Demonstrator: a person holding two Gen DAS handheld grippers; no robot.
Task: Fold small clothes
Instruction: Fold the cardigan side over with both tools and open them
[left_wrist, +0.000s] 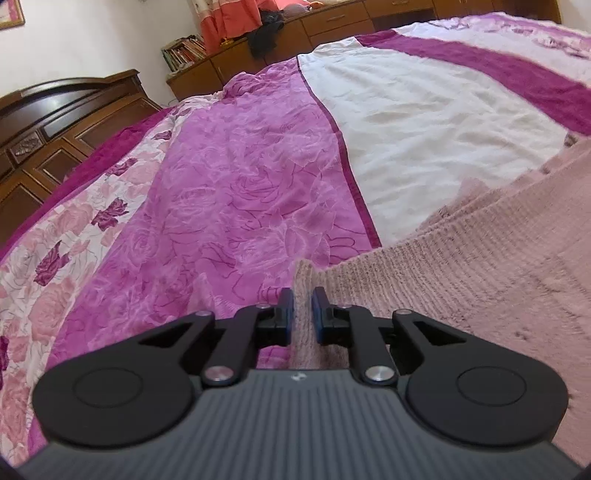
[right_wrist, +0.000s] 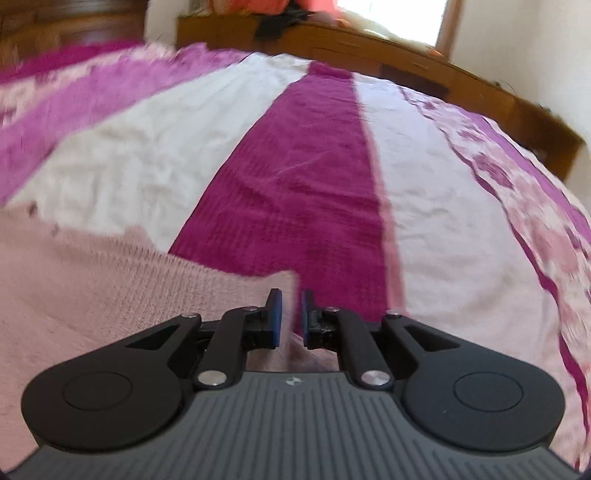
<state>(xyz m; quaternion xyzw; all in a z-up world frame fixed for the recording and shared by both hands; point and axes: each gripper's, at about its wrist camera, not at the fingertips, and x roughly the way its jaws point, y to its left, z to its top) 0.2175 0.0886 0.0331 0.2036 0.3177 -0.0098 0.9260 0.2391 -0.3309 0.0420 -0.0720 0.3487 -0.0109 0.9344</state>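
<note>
A pale pink knitted garment (left_wrist: 480, 266) lies across the bedspread, filling the lower right of the left wrist view. My left gripper (left_wrist: 303, 299) is shut on its ribbed left corner, which stands up between the blue pads. In the right wrist view the same pink knit (right_wrist: 92, 280) spreads over the lower left. My right gripper (right_wrist: 290, 301) is shut on its right corner, a thin fold of knit pinched between the pads. That view is blurred by motion.
The bedspread (left_wrist: 229, 184) has magenta, white and rose-print stripes. A dark wooden headboard (left_wrist: 55, 122) stands at the left. Wooden drawers (left_wrist: 332, 22) with books (left_wrist: 184, 50) and dark clothes line the far side. A wooden bed frame (right_wrist: 480, 96) edges the bed.
</note>
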